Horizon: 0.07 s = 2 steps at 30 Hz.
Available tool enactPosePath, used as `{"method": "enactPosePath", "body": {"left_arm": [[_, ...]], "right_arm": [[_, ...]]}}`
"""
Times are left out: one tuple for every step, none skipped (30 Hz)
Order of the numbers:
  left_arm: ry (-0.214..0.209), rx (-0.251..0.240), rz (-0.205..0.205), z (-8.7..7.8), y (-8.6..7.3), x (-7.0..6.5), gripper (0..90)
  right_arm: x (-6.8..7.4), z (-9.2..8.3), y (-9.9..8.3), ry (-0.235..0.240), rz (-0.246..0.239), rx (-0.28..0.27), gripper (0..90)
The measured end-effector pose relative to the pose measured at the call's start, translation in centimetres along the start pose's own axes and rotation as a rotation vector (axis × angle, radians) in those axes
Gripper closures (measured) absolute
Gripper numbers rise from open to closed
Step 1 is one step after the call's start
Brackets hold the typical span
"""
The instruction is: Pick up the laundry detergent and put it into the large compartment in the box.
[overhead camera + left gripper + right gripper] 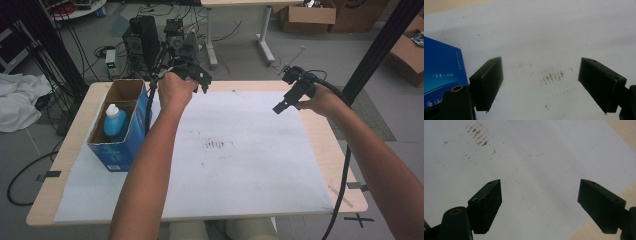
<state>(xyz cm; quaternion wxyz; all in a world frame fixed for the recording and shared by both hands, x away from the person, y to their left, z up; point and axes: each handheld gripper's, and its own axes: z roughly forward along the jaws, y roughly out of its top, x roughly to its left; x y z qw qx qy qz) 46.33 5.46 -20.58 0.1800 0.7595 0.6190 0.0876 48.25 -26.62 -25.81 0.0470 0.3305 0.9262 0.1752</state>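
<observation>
Pale wooden table (324, 145), white stained paper sheet (235, 165); cabled grey floor. Open blue cardboard box (120, 145) holding blue plastic bottle (114, 121), partly hidden, far left. Left gripper (200, 80) beside box, right gripper (290, 97): jaws spread, empty.

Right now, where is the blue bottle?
In the high view, the blue bottle stands inside the open blue box at the table's left side, just left of the left hand-held gripper.

Right gripper (540, 207) fingers apart, stained white sheet (544, 170) beneath
</observation>
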Motion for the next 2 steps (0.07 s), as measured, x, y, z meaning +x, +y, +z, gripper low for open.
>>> {"method": "enactPosePath", "body": {"left_arm": [[0.001, 0.0, 0.001, 0.0, 0.0, 0.01, 20.9], [0.0, 0.0, 0.001, -0.01, -0.01, 0.03, 20.9]], "right_arm": [[-0.02, 0.03, 0.02, 0.001, -0.004, -0.005, 19.5], [-0.01, 0.02, 0.03, 0.001, -0.004, -0.005, 19.6]]}}
